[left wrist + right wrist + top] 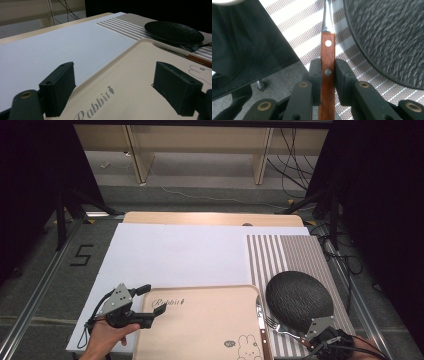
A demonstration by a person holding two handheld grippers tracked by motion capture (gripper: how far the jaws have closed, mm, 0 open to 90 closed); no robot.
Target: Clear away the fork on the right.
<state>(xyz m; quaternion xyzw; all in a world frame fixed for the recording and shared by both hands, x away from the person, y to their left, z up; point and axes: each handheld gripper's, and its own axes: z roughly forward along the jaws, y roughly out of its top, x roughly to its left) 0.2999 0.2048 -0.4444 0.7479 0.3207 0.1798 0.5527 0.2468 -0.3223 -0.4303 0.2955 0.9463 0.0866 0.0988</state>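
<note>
My right claw (327,75) clamps the fork (327,57) (wooden handle) just right of the tray (200,330), tines at the black plate (299,300); my left claw (145,305) gapes over the tray's left edge.

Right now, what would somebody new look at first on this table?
Probably the right gripper, its jaws shut on the wooden handle of a fork over the striped mat, beside the round black plate. Next, the big beige tray at the near edge, with "Rabbit" and a bunny drawn on it. The left gripper hangs open at the tray's left corner.
</note>
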